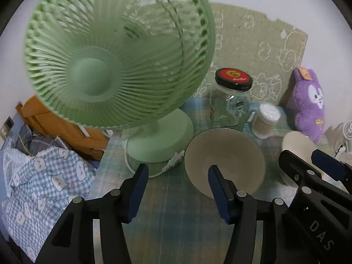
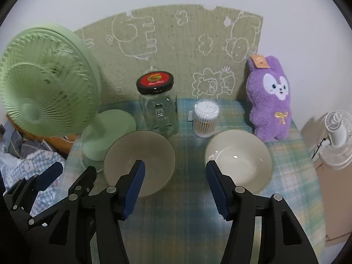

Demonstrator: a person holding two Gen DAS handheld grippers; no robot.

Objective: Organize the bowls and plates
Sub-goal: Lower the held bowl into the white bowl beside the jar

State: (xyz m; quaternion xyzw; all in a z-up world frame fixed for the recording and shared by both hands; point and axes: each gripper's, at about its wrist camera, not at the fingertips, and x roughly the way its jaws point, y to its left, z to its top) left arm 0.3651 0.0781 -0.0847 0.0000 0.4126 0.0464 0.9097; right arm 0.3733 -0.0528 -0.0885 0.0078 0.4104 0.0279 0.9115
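Two cream bowls stand on the plaid tablecloth. The left bowl [image 2: 140, 160] also shows in the left wrist view [image 1: 224, 158]. The right bowl [image 2: 239, 158] shows partly in the left wrist view [image 1: 297, 145], behind the right gripper. My left gripper [image 1: 176, 189] is open and empty, its right finger in front of the left bowl; it also shows in the right wrist view [image 2: 68, 176]. My right gripper [image 2: 176, 187] is open and empty, over the bare cloth between the two bowls; it also shows in the left wrist view [image 1: 308, 160].
A green desk fan [image 2: 48, 88] stands at the table's left, its cord [image 1: 167, 165] by the left bowl. A glass jar [image 2: 158, 107], a cotton swab tub [image 2: 205, 118] and a purple plush rabbit [image 2: 270, 101] stand behind the bowls. A white fan [image 2: 334, 138] is right; bedding [image 1: 44, 187] left.
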